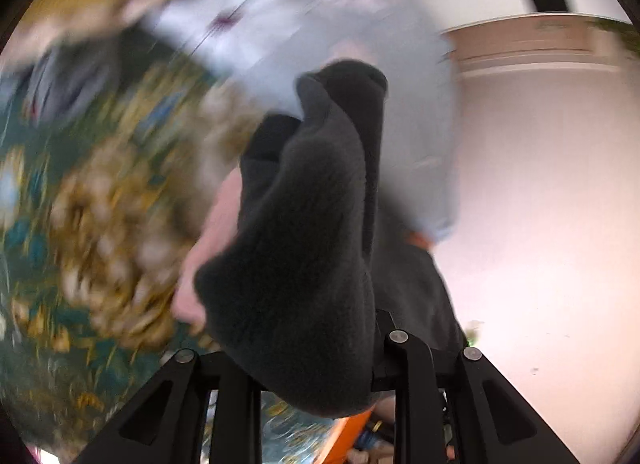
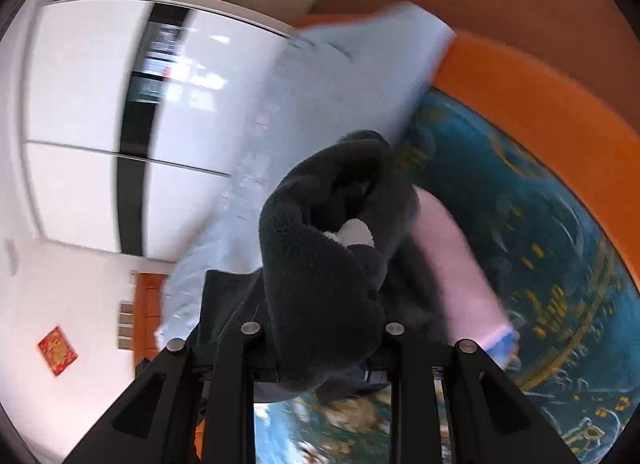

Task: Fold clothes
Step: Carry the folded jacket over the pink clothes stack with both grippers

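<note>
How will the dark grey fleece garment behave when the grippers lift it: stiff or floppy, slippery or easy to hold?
Probably floppy: the dark grey fleece garment bunches and sags in rounded folds over the left gripper. Likely easy to hold, since its fuzzy pile looks grippy at the right gripper. Its thick folds suggest bulk, so edges may be hard to align.

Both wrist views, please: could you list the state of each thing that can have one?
dark fleece garment: lifted, bunched, hanging between both grippers.
left gripper: shut on the dark fleece garment.
right gripper: shut on the dark fleece garment.
light blue cloth: spread behind, blurred.
patterned bedspread: lying flat below.
</note>
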A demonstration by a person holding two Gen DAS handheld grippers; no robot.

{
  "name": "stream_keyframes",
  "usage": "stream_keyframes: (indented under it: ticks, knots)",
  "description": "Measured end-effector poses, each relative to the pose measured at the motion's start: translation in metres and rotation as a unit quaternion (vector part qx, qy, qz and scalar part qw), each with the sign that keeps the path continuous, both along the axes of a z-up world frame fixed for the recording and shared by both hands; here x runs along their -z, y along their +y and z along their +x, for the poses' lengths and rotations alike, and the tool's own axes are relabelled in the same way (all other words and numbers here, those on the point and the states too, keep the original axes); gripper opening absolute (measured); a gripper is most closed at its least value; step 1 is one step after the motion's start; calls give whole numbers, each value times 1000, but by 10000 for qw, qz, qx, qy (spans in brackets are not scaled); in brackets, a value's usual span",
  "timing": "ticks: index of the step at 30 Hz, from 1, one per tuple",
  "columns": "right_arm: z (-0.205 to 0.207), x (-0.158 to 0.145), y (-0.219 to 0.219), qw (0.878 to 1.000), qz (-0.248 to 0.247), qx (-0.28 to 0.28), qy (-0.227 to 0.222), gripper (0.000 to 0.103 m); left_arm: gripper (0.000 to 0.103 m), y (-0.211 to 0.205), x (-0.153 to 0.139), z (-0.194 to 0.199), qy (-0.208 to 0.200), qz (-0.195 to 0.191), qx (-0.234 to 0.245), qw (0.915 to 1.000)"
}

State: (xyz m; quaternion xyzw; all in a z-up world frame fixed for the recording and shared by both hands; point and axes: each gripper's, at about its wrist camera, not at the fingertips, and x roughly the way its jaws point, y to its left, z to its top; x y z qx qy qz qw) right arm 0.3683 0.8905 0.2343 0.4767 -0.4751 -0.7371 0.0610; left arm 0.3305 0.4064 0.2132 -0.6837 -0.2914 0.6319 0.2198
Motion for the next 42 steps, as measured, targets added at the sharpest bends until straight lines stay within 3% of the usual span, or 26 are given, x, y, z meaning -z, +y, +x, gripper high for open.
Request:
stream_keyframes:
  ticks: [2, 5, 8, 12, 14, 16, 18, 21, 26, 29, 32, 35, 39, 42]
  knots:
    - [11, 32, 4, 9991, 30, 90, -404, 27, 26, -7, 30, 16, -322, -142, -99, 9993]
    - [27, 59, 9, 9980, -131, 222, -584, 27, 27, -10, 36, 19, -425, -130, -111, 9990]
    - [22, 58, 8, 9984, -35, 73, -557, 27, 27, -12, 40, 21, -521, -118, -118, 9985]
    - [7, 37, 12, 9999, 54, 49, -95, 27, 28, -15, 47, 23, -649, -101, -127, 9978]
    - [6, 45, 11, 9998, 93, 55, -150, 27, 31, -17, 50, 25, -713, -93, -132, 9973]
    - [10, 64, 9, 9987, 94, 50, -489, 28, 34, -18, 53, 26, -777, -85, -137, 9968]
    - [13, 60, 13, 9984, 240, 39, -514, 29, 39, -20, 56, 27, -841, -77, -141, 9963]
    - [17, 53, 18, 9974, 459, 22, -550, 40, 52, -37, 43, 19, -665, -300, -74, 9973]
    - [23, 43, 27, 9947, 823, -6, -609, 51, 62, -65, 20, 4, -361, -681, 40, 9970]
    - [26, 33, 31, 9919, 1113, -43, -617, 51, 62, -83, 6, -5, -178, -908, 109, 9956]
    - [2, -5, 16, 9809, 1869, -478, -243, 51, 63, -73, 3, -22, -42, -1029, 200, 9945]
    - [-41, -31, -27, 9724, 1942, -1288, 125, 52, 63, -49, 5, -42, 70, -1092, 303, 9935]
    - [-95, -37, -99, 9524, 2117, -2179, 263, 52, 66, -16, 9, -70, 218, -1175, 440, 9919]
    - [-125, -20, -135, 9444, 2124, -2512, -7, 53, 66, 8, 11, -90, 329, -1237, 543, 9903]
